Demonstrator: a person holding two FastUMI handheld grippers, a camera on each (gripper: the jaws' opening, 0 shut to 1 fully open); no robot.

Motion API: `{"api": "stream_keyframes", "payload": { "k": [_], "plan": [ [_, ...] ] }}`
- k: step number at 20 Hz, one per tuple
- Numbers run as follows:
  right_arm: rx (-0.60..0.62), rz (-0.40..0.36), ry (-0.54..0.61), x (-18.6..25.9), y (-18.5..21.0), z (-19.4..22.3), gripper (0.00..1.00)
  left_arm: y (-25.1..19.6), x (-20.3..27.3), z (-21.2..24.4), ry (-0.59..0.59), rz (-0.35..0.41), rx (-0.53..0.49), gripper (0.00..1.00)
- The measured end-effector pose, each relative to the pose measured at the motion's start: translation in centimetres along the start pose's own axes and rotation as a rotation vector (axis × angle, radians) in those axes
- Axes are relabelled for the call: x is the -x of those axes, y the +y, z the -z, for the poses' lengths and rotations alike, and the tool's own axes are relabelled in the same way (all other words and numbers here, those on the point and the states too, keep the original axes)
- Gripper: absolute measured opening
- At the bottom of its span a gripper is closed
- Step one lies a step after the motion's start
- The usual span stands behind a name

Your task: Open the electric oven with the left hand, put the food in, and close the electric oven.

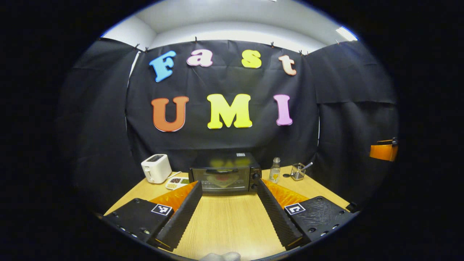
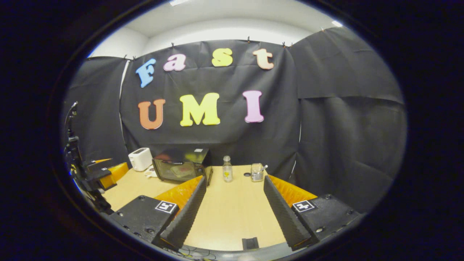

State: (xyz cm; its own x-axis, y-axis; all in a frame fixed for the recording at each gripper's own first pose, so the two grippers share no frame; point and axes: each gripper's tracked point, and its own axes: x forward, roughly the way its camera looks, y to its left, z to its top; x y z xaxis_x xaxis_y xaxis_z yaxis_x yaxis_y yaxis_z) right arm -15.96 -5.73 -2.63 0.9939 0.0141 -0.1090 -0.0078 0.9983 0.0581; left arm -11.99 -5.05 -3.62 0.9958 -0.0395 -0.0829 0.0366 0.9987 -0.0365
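Note:
The black electric oven stands at the back of the wooden table, its glass door shut. Its handle runs along the top of the door and its knobs sit on the right. A small white dish of food lies just left of the oven. My left gripper hangs open over the table in front of the oven, well short of it and holding nothing. In the right gripper view the oven sits left of centre. My right gripper is open and empty, facing the bottle.
A white toaster stands left of the dish. Right of the oven are a small glass bottle and a glass cup with a spoon. The left gripper shows at the right view's left edge. Black cloth encloses the booth.

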Motion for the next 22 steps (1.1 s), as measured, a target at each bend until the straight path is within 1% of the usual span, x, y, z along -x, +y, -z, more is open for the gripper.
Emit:
{"api": "stream_keyframes", "payload": {
  "k": [4, 6, 9, 12, 16, 17, 20, 21, 22],
  "plan": [
    [-0.006, -0.03, -0.082, 4.1, -3.1, -1.6, 0.96, -1.4, 7.6, -3.6, -0.078, -0.05, -0.035, 0.96],
    [0.002, -0.035, -0.103, 5.2, -4.1, -1.9, 0.96, -2.2, 10.2, -4.9, -0.092, -0.061, -0.039, 0.96],
    [0.014, -0.044, -0.121, 6.6, -4.6, -2.2, 0.96, -2.6, 12.8, -6.7, -0.115, -0.077, -0.025, 0.96],
    [0.037, -0.06, -0.134, 7.0, -4.5, -1.9, 0.96, -2.4, 14.2, -7.7, -0.13, -0.102, -0.037, 0.96],
    [0.051, -0.088, -0.121, 6.9, -3.9, -1.2, 0.96, -2.0, 15.0, -6.7, -0.098, -0.126, -0.031, 0.96],
    [0.051, -0.087, -0.12, 6.7, -4.0, -1.1, 0.96, -1.6, 15.2, -6.6, -0.094, -0.137, -0.031, 0.96],
    [0.026, -0.082, -0.113, 6.4, -4.4, -0.9, 0.96, -1.9, 15.2, -7.0, -0.095, -0.133, -0.037, 0.96],
    [0.016, -0.076, -0.116, 6.1, -4.7, -1.0, 0.96, -2.0, 15.1, -7.3, -0.1, -0.132, -0.044, 1.0],
    [0.01, -0.065, -0.109, 5.9, -4.9, -1.0, 0.96, -2.0, 14.8, -7.5, -0.104, -0.129, -0.05, 0.96]
  ]
}}
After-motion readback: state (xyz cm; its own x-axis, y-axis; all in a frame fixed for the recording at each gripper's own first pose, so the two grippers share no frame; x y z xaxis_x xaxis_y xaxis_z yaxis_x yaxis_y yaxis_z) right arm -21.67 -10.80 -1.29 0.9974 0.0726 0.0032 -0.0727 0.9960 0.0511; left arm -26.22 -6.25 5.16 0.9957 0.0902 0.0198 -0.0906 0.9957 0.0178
